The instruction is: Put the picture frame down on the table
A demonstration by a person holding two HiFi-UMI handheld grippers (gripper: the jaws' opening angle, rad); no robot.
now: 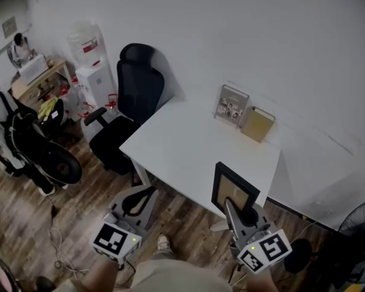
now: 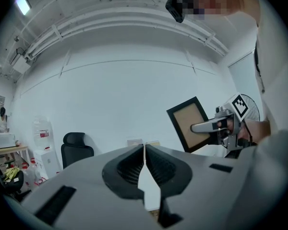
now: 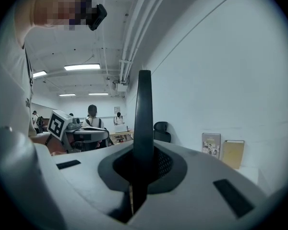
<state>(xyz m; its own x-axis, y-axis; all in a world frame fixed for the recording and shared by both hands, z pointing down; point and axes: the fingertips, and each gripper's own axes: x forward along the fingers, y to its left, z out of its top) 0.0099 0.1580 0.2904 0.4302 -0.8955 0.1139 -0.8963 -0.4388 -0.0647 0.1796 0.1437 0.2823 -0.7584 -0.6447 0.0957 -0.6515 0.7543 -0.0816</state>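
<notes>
A black picture frame (image 1: 232,191) with a brown back is held upright over the near right corner of the white table (image 1: 182,145). My right gripper (image 1: 234,208) is shut on its lower edge. In the right gripper view the frame (image 3: 144,123) shows edge-on between the jaws. From the left gripper view the frame (image 2: 188,123) hangs in the air at the right, with the right gripper (image 2: 204,127) clamped on it. My left gripper (image 1: 138,201) is lower left of the table, off its edge, shut with nothing in it; its jaws meet (image 2: 144,158).
A printed card (image 1: 232,105) and a tan book (image 1: 257,124) lean against the wall at the table's back. A black office chair (image 1: 129,105) stands at the table's left. A water dispenser (image 1: 92,72), a stroller (image 1: 33,145) and a fan (image 1: 360,224) stand around.
</notes>
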